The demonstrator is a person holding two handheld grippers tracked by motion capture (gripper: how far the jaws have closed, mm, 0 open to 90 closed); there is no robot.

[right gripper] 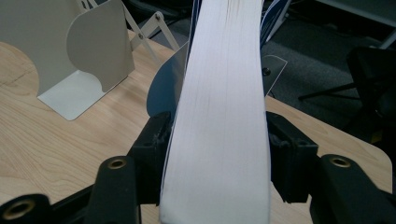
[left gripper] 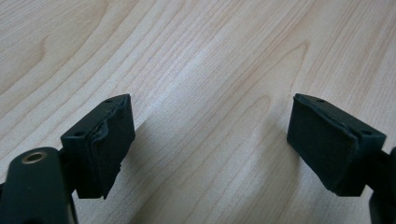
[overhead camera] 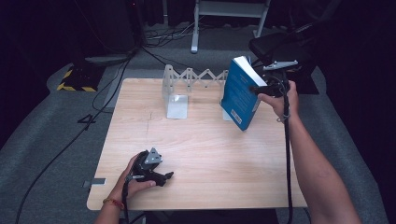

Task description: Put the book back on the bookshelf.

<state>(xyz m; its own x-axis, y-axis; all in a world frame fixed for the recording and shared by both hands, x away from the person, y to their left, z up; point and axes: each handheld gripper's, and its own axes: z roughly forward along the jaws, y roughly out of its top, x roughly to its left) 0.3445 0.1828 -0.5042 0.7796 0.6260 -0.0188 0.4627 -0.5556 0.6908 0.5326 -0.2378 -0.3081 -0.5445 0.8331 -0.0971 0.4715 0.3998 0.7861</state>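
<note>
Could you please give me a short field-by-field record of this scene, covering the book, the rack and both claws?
book: blue book, tilted, lower corner on the table
rack: white folding book rack at the far edge, to the book's left
right claw: right claw with jaws either side of the book's page edge
left claw: left claw open, low over bare wood

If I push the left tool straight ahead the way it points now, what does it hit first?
Most likely the light wooden table. The left tool stands open with nothing between its black pads, angled down at bare wood grain. In the high view it lies low on the near left part of the table, so contact would come soon.
</note>
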